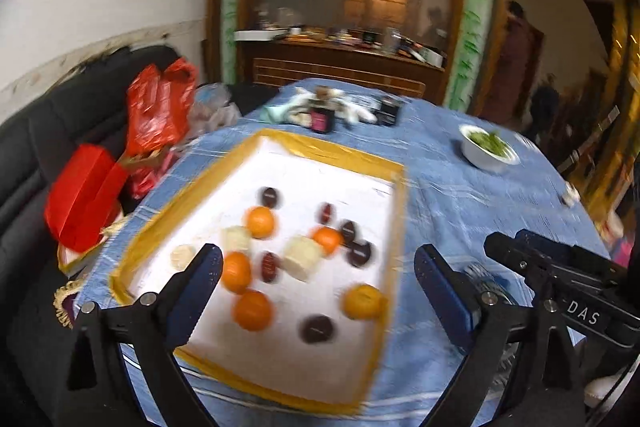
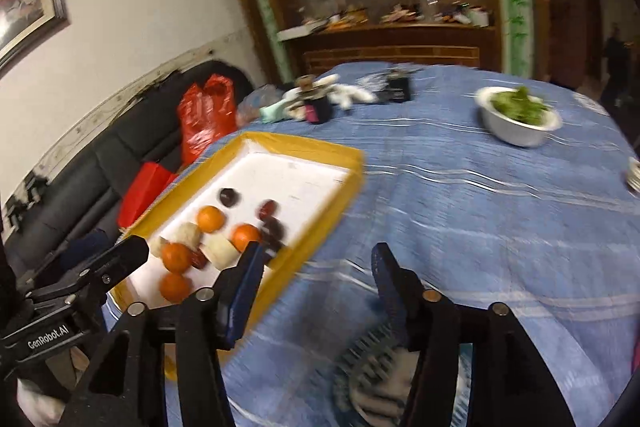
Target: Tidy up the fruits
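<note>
A white tray with a yellow rim [image 1: 328,151] lies on the blue tablecloth. On it are several oranges [image 1: 253,309], several dark plums [image 1: 317,328] and pale cream pieces [image 1: 302,257]. My left gripper [image 1: 318,277] is open and empty above the tray's near half. My right gripper [image 2: 316,269] is open and empty over the cloth, right of the tray [image 2: 304,143]. Its left finger [image 2: 244,291] overlaps the tray's corner. A slotted basket [image 2: 372,367] lies below it, also in the left wrist view [image 1: 486,283]. Both views are blurred.
A white bowl of greens [image 1: 490,147] stands at the far right, also in the right wrist view [image 2: 520,115]. Small boxes and soft toys [image 1: 340,111] lie at the table's far edge. Red bags [image 1: 156,111] sit on a black sofa at left.
</note>
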A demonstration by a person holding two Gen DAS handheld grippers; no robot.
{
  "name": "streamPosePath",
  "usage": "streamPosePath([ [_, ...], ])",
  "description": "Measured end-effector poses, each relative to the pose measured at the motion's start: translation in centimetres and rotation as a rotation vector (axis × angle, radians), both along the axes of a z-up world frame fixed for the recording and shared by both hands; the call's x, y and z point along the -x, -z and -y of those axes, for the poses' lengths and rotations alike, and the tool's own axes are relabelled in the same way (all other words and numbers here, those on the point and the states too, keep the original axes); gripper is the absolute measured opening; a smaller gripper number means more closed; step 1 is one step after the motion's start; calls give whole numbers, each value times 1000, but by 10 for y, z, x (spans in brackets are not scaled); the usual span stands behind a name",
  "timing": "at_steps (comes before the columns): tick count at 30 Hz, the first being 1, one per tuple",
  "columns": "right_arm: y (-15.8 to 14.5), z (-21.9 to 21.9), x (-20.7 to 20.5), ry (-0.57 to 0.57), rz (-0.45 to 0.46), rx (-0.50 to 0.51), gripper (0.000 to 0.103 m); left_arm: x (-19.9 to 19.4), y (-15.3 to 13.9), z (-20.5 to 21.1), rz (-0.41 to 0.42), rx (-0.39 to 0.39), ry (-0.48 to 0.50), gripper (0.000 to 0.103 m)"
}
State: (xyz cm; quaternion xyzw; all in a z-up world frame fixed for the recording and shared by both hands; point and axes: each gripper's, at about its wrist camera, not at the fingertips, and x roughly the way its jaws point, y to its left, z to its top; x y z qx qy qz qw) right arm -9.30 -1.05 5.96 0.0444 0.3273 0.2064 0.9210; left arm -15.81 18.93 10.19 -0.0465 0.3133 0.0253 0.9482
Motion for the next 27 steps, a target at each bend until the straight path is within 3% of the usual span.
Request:
streamPosePath([
  [7,11,62,35,193,14,16,64,14,3,66,-15,-102,73,96],
  [15,25,90,49,219,7,-15,66,18,4,92,-44,-113,100,96],
  [27,31,96,52,208,-2,-22,68,14,13,103,-86,-111,128,96],
])
